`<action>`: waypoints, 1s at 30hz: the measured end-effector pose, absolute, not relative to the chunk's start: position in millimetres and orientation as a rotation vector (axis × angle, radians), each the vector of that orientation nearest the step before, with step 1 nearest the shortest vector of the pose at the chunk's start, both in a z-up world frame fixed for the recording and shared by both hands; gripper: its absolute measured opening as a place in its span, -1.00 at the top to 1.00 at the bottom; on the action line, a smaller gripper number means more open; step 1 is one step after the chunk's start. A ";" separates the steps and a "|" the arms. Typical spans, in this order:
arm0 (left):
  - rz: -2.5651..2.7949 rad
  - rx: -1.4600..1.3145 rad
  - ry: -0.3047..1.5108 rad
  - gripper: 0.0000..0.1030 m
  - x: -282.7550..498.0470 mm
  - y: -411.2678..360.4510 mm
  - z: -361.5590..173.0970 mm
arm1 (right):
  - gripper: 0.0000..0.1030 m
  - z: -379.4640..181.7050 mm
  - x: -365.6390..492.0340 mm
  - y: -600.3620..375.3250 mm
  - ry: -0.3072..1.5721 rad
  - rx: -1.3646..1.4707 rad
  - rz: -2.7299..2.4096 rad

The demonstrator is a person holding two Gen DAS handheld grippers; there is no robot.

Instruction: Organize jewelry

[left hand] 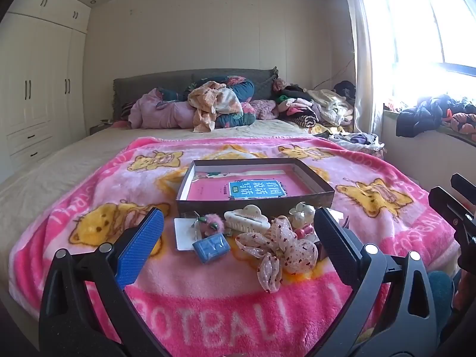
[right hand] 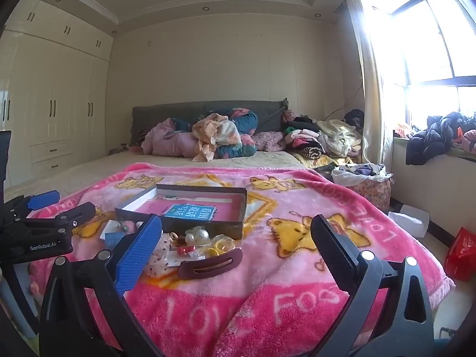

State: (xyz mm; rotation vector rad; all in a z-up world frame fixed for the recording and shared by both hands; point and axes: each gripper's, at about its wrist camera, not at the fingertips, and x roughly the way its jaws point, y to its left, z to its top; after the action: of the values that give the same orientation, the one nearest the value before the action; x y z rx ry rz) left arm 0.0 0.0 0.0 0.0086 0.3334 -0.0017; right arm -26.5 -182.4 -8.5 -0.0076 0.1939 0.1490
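Both the left gripper (left hand: 238, 238) and right gripper (right hand: 236, 247) gape wide, grasping nothing, above the blanket (left hand: 208, 312)

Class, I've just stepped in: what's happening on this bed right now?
A person holds two grippers over a pink blanket. Both the left gripper and the right gripper are open and empty. Hair accessories, including a spotted bow and a white claw clip, lie heaped in front of an open box. No accessory lies in the box yet.

Left tool's finger (right hand: 150, 251) hides the bow (right hand: 159, 255).
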 end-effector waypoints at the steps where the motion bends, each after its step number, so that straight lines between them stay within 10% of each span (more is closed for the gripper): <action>1: -0.001 0.009 0.333 -0.79 0.0 0.0 0.0 | -0.88 -8.5 -26.4 -182.3 0.196 -0.008 0.150; 30: -0.004 0.008 0.336 -0.79 -0.3 0.3 0.1 | -0.88 -9.1 -25.6 -181.1 0.198 -0.015 0.151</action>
State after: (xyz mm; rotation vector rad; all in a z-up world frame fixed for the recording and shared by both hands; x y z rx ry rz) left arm -0.3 0.3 0.1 0.0083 0.3357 -0.0036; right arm -25.6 -181.1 -9.1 -0.0148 0.1980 0.1507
